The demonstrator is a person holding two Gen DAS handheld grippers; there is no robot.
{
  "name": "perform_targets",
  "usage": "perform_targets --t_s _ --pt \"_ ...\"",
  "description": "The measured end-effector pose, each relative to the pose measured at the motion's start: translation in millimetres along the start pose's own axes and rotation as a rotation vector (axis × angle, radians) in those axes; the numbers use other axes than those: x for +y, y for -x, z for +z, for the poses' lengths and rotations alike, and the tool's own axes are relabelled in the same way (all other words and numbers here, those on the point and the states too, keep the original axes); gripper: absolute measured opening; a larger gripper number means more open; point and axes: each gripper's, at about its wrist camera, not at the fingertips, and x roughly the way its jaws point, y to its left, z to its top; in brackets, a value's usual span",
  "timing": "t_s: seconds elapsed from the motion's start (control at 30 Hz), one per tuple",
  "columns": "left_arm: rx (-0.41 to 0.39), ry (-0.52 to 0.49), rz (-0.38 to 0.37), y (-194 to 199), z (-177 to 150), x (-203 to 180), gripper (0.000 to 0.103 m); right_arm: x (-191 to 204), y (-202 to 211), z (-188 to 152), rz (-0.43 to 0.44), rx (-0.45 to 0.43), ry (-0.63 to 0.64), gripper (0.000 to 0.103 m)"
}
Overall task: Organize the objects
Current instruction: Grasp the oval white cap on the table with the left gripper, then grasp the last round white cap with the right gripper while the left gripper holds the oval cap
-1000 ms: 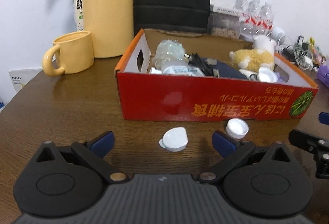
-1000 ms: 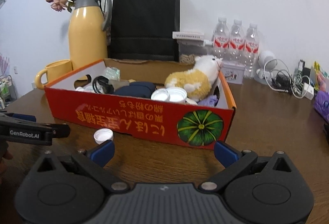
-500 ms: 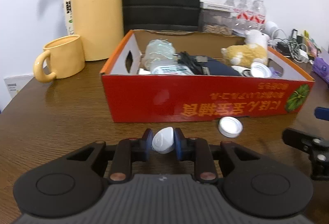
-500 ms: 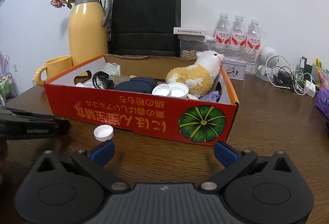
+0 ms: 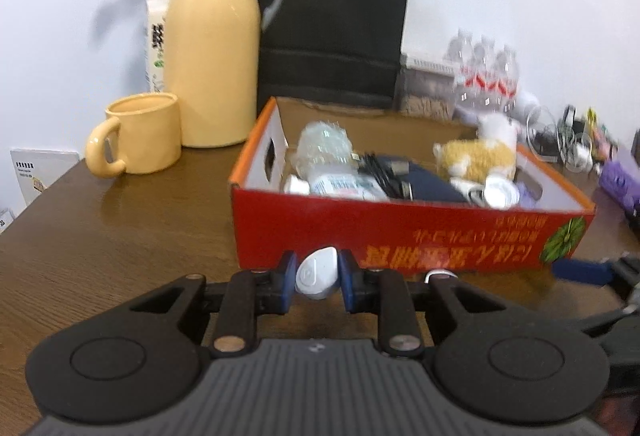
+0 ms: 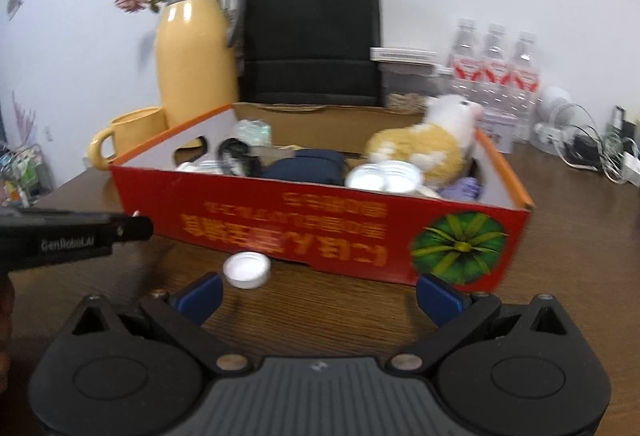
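A: What is the left gripper (image 5: 318, 278) doing?

B: Its jaws have just been closing, and its blue pads are now clamping a small white flip cap (image 5: 318, 273), carrying it in front of the red box (image 5: 400, 228).

A: And the right gripper (image 6: 318, 294)?

B: It is hanging spread wide with nothing between its fingers. A round white bottle cap (image 6: 246, 269) is lying on the wooden table (image 5: 100, 236), just beside its left finger and near the box's front wall.

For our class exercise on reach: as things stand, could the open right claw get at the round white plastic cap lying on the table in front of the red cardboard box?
Probably yes. The round white plastic cap lies on bare wooden table just ahead of the right claw, whose jaws stand wide, with nothing between.
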Motion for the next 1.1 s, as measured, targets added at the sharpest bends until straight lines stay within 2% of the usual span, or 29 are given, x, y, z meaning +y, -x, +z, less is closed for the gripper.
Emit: perform_targets --t_s 0.1,0.27,0.33,0.4,0.47,0.57,0.6,0.63,1.1 --pt "-0.021 0.021 -0.007 5.9 3.9 7.2 0.023 12.1 -8.6 4.4 0.001 0.011 0.017 0.103" --pt "-0.021 0.045 -0.018 9.0 6.5 16.7 0.023 24.5 -28.9 10.8 -0.045 0.066 0.030 0.101" --pt "-0.023 0.048 -0.021 10.2 7.1 20.0 0.023 26.9 -34.5 12.8 -0.050 0.079 0.019 0.095" --pt "-0.023 0.052 -0.018 10.2 7.2 23.7 0.023 28.2 -38.8 13.6 -0.045 0.093 0.006 0.095" --pt "-0.021 0.057 -0.014 10.0 7.5 27.8 0.023 28.3 -41.5 13.3 -0.020 0.108 -0.010 0.088" --pt "-0.018 0.062 -0.010 10.4 7.4 32.1 0.023 29.1 -39.0 13.6 -0.023 0.090 -0.011 0.059" --pt "-0.018 0.062 -0.009 10.7 7.1 32.6 0.023 28.1 -38.0 13.8 -0.016 0.084 -0.018 0.039" --pt "-0.018 0.062 -0.007 11.2 6.4 32.7 0.023 26.6 -37.0 13.6 -0.014 0.080 -0.024 0.028" --pt "-0.023 0.060 -0.008 12.4 3.5 33.2 0.023 26.2 -20.1 10.0 0.018 0.017 -0.034 0.027"
